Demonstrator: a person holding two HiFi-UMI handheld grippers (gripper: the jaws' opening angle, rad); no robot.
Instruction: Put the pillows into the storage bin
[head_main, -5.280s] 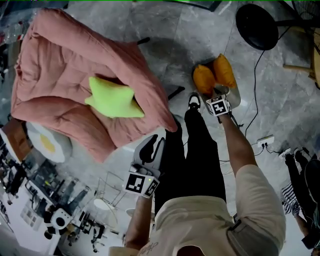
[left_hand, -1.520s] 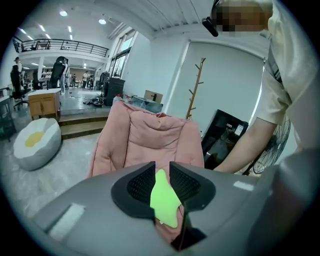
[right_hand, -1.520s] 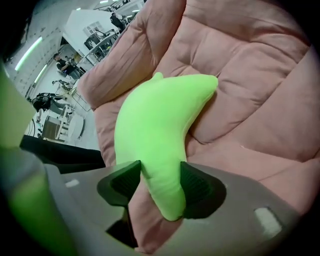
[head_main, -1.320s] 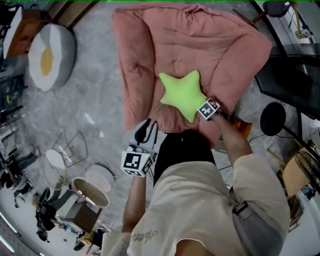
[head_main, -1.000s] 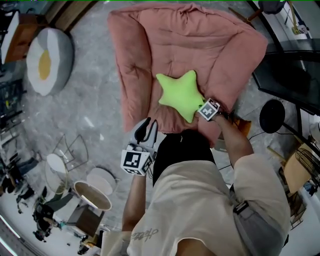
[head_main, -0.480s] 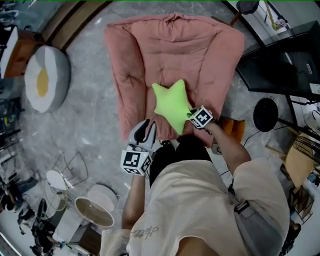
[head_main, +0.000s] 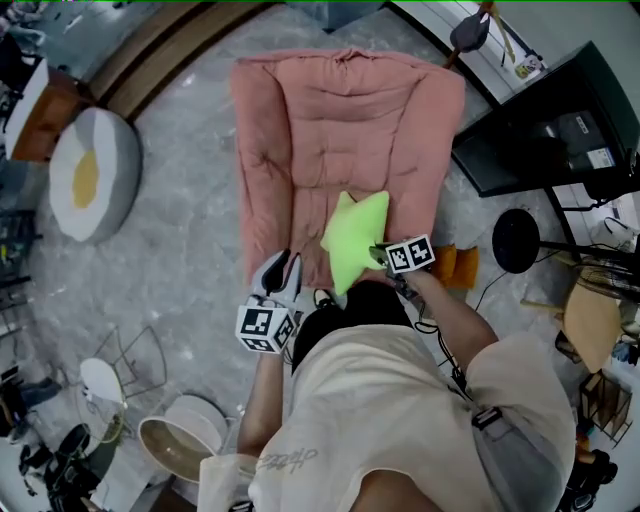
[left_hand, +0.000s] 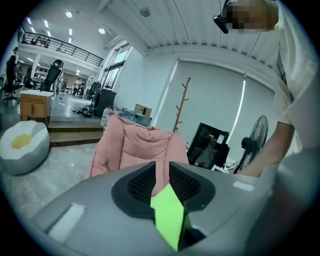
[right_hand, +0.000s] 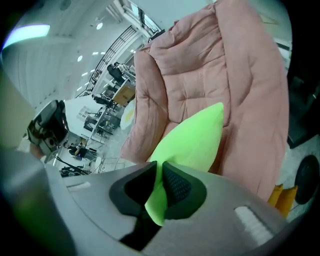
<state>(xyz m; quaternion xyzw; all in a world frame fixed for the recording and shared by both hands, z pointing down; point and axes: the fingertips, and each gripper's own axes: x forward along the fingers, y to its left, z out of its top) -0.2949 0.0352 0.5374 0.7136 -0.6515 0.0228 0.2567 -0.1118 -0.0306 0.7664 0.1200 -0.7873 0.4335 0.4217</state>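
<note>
The green star pillow hangs tilted over the near end of the pink lounger, with one of its points pinched in my right gripper. I cannot tell whether its far points touch the seat. My right gripper's jaws have just been closing. In the right gripper view they sit nearly together with the green fabric squeezed between the pads, and the rest of the pillow bulges out beyond them against the pink quilting. My left gripper is just left of the pillow and apart from it, at the lounger's near left corner. Its jaws stand a narrow gap apart with nothing pressed between the pads, and the lounger's pink backrest shows through the gap. A green sliver sits low at the base of that gap; I cannot tell what it is. Just right of my right gripper an orange pillow lies on the grey marbled floor, partly hidden by my arm. Farther right are a round black stand base and a dark screen. A fried-egg cushion lies well off to the far left. A round tub sits near left, beside my elbow.
</note>
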